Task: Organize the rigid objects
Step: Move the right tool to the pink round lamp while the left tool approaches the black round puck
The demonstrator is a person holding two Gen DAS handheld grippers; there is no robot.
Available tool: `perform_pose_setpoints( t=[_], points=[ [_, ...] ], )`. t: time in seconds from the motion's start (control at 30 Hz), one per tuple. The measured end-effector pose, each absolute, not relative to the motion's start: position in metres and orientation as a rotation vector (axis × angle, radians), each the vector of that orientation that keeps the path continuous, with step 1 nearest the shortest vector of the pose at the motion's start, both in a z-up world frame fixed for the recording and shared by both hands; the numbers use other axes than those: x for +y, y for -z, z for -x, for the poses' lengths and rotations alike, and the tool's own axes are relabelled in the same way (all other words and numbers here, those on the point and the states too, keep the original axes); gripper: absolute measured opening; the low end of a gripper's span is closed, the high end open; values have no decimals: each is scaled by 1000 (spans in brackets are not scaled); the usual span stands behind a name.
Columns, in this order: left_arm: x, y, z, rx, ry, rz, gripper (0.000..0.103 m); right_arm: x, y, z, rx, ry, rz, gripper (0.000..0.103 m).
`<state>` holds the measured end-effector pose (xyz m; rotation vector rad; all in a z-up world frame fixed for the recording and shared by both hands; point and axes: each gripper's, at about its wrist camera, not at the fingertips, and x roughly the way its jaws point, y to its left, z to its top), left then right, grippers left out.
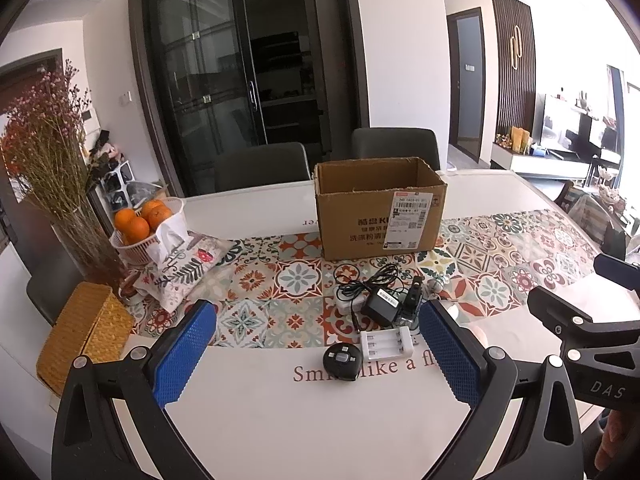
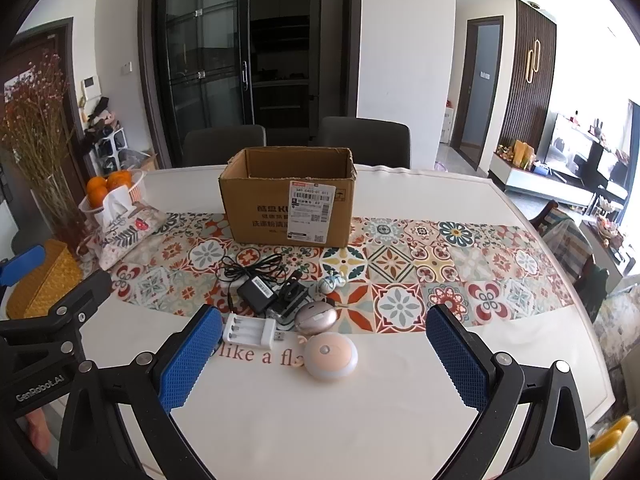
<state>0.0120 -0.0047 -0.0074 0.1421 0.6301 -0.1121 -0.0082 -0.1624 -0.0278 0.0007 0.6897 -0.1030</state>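
Observation:
An open cardboard box [image 1: 380, 208] stands on the patterned runner; it also shows in the right wrist view [image 2: 288, 204]. In front of it lie a black power adapter with cable [image 1: 380, 306] [image 2: 256, 290], a white battery charger [image 1: 384, 343] [image 2: 250, 331], a round black remote [image 1: 342, 360], a black clip-like device [image 2: 290, 298], a metallic oval case [image 2: 316, 318], a small patterned ceramic piece [image 2: 331, 283] and a round peach night light [image 2: 330, 356]. My left gripper [image 1: 316, 348] is open and empty above the near table. My right gripper [image 2: 324, 350] is open and empty too.
At the left stand a basket of oranges [image 1: 142, 220], a fabric tissue pouch [image 1: 180, 268], a vase of dried flowers [image 1: 52, 168] and a woven yellow box [image 1: 84, 336]. Two grey chairs [image 1: 264, 166] stand behind the white table [image 1: 280, 420].

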Motion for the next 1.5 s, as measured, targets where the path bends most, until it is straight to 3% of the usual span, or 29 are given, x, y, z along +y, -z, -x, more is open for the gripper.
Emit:
perform_pose_setpoints(
  t=[0.83, 1.5],
  points=[
    [-26, 116, -64, 853, 81, -168, 103, -177, 134, -54, 910, 51, 8, 102],
    [-31, 180, -97, 928, 25, -221, 103, -187, 209, -97, 1014, 81, -6, 81]
  ],
)
